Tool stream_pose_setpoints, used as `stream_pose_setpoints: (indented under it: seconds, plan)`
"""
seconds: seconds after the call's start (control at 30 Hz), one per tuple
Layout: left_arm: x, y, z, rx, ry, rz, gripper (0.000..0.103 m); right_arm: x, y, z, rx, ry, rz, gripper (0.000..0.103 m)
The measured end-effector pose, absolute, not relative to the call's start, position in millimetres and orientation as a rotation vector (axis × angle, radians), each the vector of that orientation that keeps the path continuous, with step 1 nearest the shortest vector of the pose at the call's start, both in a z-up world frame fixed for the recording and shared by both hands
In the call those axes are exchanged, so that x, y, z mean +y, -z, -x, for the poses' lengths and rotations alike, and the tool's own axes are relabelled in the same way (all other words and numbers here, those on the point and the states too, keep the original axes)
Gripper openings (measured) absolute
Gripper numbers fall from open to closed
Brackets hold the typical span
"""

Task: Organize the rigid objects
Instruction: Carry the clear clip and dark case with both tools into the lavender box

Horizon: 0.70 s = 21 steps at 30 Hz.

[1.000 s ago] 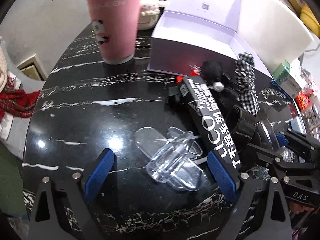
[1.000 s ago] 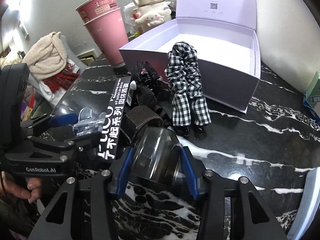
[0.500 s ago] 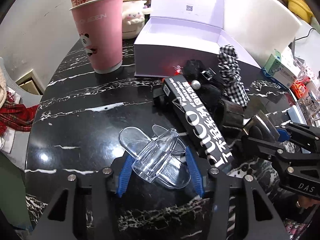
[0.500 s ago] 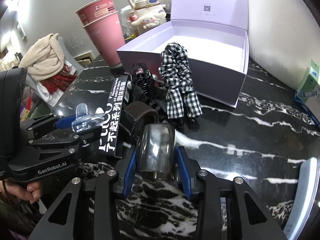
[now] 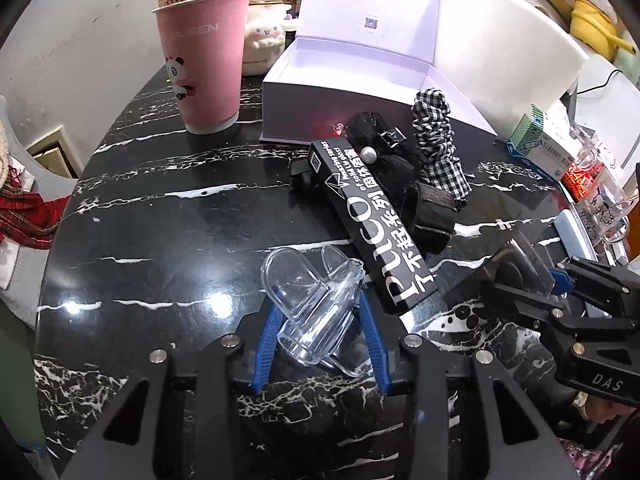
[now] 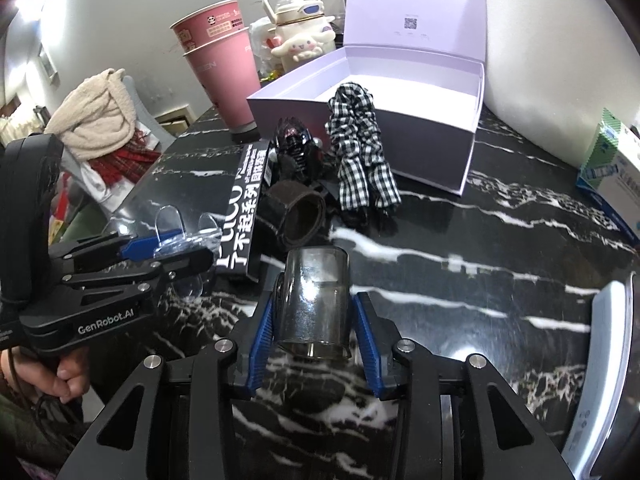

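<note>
A clear plastic holder point(image 5: 316, 312) sits between the blue pads of my left gripper point(image 5: 318, 308), whose jaws are closing and pressing on it just above the black marble table point(image 5: 160, 240). My right gripper point(image 6: 316, 300) is shut on a smoky glass cup point(image 6: 314, 304), mouth toward the camera. From the right wrist view the left gripper point(image 6: 172, 244) is at the left, a hand on its handle. A black lettered box point(image 5: 372, 232), a brown band roll point(image 5: 432, 216), a black hair clip point(image 6: 296, 144) and a checked scrunchie point(image 5: 436, 140) lie bunched ahead.
An open lilac box point(image 6: 424, 140) stands behind the pile, lid up. Two stacked pink cups point(image 5: 204, 60) and a cream character kettle point(image 6: 300, 40) are at the back left. Medicine cartons point(image 6: 612, 168) lie at the right edge. A chair with cloths point(image 6: 96, 120) stands beyond the left rim.
The left jaws have come in from wide apart onto the clear holder. Both grippers have drawn back a little from the pile, the cup staying in the right one.
</note>
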State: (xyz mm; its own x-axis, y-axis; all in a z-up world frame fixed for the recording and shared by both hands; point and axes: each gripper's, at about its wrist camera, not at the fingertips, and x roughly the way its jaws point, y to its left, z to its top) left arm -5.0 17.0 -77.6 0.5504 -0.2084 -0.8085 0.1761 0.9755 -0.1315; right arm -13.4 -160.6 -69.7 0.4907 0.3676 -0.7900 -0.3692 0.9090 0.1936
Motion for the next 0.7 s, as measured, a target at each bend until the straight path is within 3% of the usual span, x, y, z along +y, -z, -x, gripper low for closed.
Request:
stream_pose_setpoints:
  seconds: [0.27,0.7]
  plan:
    - [-1.8,81.1,10.1,0.899,0.230,-0.080,0.044,-166.8,70.1,22.6,0.955,-0.438,0.002,0.039]
    - [5.3,62.0,24.8,0.866,0.224,-0.034,0.034,-176.1,66.7,26.9,0.930,-0.441,-0.016,0.039]
